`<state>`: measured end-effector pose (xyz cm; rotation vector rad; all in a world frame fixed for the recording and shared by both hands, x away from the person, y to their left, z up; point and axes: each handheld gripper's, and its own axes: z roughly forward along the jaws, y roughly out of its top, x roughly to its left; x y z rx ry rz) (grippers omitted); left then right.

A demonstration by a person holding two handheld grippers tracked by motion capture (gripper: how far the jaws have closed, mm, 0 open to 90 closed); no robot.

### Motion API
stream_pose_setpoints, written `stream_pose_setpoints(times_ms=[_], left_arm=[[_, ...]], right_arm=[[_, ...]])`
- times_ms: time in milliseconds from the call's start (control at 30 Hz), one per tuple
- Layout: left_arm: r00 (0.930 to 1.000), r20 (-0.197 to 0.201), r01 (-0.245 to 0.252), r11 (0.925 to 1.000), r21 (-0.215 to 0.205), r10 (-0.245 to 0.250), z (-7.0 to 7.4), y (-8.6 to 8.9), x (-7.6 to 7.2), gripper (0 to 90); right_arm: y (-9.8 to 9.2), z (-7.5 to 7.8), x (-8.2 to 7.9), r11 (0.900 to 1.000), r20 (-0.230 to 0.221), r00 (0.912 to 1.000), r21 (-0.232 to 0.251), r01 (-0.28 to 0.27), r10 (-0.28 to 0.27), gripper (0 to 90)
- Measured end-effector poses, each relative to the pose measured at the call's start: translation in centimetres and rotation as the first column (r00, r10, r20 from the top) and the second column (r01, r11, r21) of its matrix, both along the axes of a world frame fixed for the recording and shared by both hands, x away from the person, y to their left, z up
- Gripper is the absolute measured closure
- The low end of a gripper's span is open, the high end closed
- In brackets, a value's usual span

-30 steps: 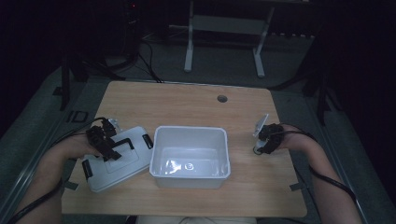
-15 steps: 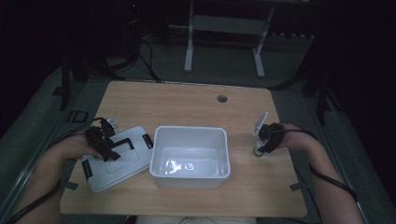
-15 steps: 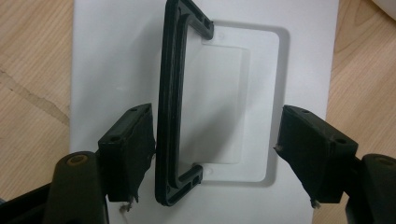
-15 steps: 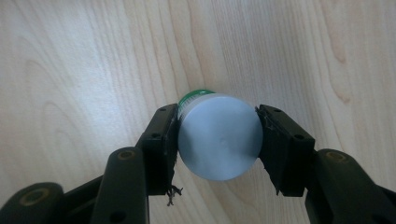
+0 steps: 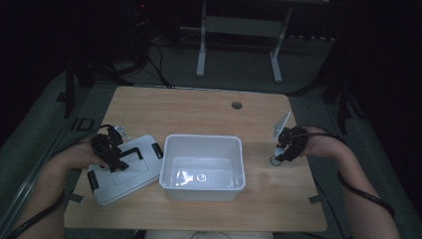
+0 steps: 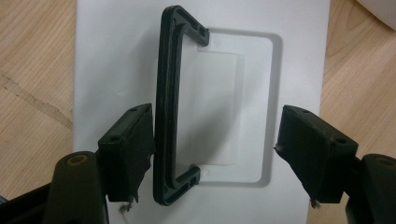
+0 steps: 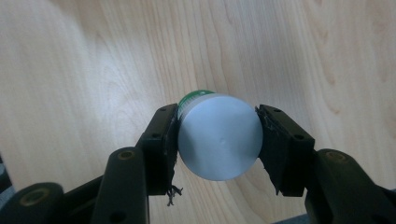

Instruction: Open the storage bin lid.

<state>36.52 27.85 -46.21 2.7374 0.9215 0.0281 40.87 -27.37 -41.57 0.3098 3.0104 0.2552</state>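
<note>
1. My left hand-held gripper (image 6: 215,154) hovers over the lid (image 5: 119,167) at the tabletop's (image 5: 199,112) left, jaws apart astride its handle (image 6: 170,107).
2. The tub (image 5: 203,167) sits open mid-table.
3. My right hand-held gripper (image 7: 217,140) has just clamped the jar (image 7: 218,137) and lifted it at right, ready for the tub.

We're looking down on a light wooden table (image 5: 199,107) with a round cable hole (image 5: 237,105) near its far edge. Around it lies grey floor (image 5: 234,74), dimly lit. Beyond, a white metal frame (image 5: 239,30) stands on two legs, dark cables (image 5: 159,55) trail nearby, and the room's back sinks into darkness.
</note>
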Motion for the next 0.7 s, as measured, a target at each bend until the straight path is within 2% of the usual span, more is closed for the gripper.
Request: stream_pose_setpoints(times_ms=[67,133,300,500,600,700], left_arm=[[1.0000,0.000,0.001,1.0000,0.003,-0.001,0.1,0.0,0.0,27.7],[1.0000,0.002,0.000,1.0000,0.003,0.000,0.1,0.0,-0.1,27.7],[1.0000,0.003,0.002,1.0000,0.003,-0.002,0.4,0.0,-0.2,27.7],[1.0000,0.004,0.004,1.0000,0.000,-0.004,0.4,-0.2,-0.2,27.7],[1.0000,0.002,0.002,1.0000,-0.001,-0.002,0.4,-0.1,-0.2,27.6],[1.0000,0.001,0.005,1.0000,-0.002,-0.005,0.4,-0.1,-0.3,27.0]], right_arm=[[0.2,0.8,-0.3,1.000,-0.009,1.0000,0.008,0.001,-0.001,49.8],[0.4,1.5,-0.6,1.000,-0.002,1.0000,0.002,-0.004,0.004,49.8],[1.3,3.2,-1.3,1.000,-0.015,0.9999,-0.008,-0.005,0.005,49.8],[2.6,5.3,-2.1,0.999,-0.012,0.9993,0.002,-0.037,0.037,49.8],[3.3,6.2,-2.5,0.999,0.005,0.9986,0.011,-0.052,0.052,49.8],[3.5,6.5,-2.6,0.998,0.011,0.9983,0.014,-0.058,0.058,49.8]])
